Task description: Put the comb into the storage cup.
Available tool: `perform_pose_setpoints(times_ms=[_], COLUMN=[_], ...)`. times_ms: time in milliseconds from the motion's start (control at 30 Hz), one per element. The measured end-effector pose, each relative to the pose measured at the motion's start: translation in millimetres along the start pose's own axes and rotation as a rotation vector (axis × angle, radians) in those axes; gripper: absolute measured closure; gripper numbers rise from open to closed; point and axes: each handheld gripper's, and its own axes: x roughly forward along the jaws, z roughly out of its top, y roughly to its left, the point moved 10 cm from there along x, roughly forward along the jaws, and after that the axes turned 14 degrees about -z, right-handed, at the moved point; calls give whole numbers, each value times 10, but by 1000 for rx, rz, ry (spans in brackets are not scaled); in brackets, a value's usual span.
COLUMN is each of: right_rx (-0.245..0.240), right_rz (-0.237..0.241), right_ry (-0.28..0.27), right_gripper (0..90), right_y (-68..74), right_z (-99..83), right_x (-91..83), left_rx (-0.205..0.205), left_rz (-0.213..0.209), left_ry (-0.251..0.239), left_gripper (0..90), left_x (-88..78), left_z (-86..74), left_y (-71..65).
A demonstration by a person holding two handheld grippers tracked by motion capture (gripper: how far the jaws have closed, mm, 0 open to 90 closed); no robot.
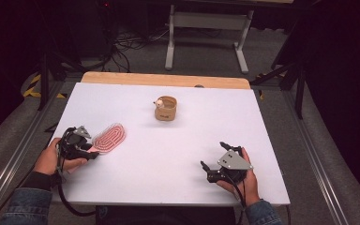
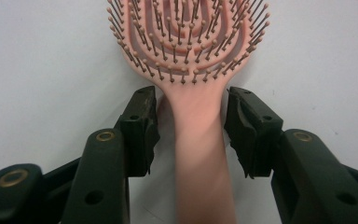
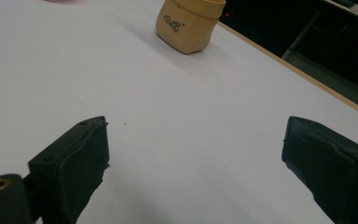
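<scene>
1. A white rectangular tabletop is lying before me, with dark floor and cables beyond.
2. My left gripper is straddling the handle of the pink plastic vented hairbrush, small gaps showing beside both pads.
3. My right gripper is gaping wide, holding nothing.
4. The tan paper pouch is getting cropped at its top.

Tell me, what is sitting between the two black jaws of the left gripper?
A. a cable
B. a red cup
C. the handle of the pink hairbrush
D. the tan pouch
C: in the left gripper view the pink hairbrush runs its handle straight down the gap between the jaws of the left gripper, with a thin gap showing on each side.
</scene>
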Motion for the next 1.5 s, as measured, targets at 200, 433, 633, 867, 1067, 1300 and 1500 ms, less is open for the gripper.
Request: perform_pose_setpoints(times_ms=[200, 433, 633, 867, 1067, 1300, 1500], right_rx=[-2, -1, -2, -3, -3, 3, 22], right_rz=[-1, -7, -5, -5, -6, -10, -11], right_ry=[2, 4, 4, 4, 3, 3, -6], right_gripper=[78, 78, 78, 77, 78, 78, 78], right_y=[0, -11, -8, -7, -10, -20, -34], right_z=[-5, -8, -9, -9, -10, -10, 5], right_x=[3, 3, 4, 5, 4, 6, 5], left_rx=[15, 30, 36, 62, 95, 114, 135], left_rz=[-5, -9, 1, 61, 115, 169, 209], left_ry=[-12, -30, -42, -50, -107, -195, -270], left_gripper=[624, 675, 689, 691, 692, 693, 693], left_x=[7, 11, 10, 5, -44, -141, -203], left_z=[10, 15, 12, 30, 99, 178, 278], left_y=[-26, -32, -30, -31, -35, -39, -130])
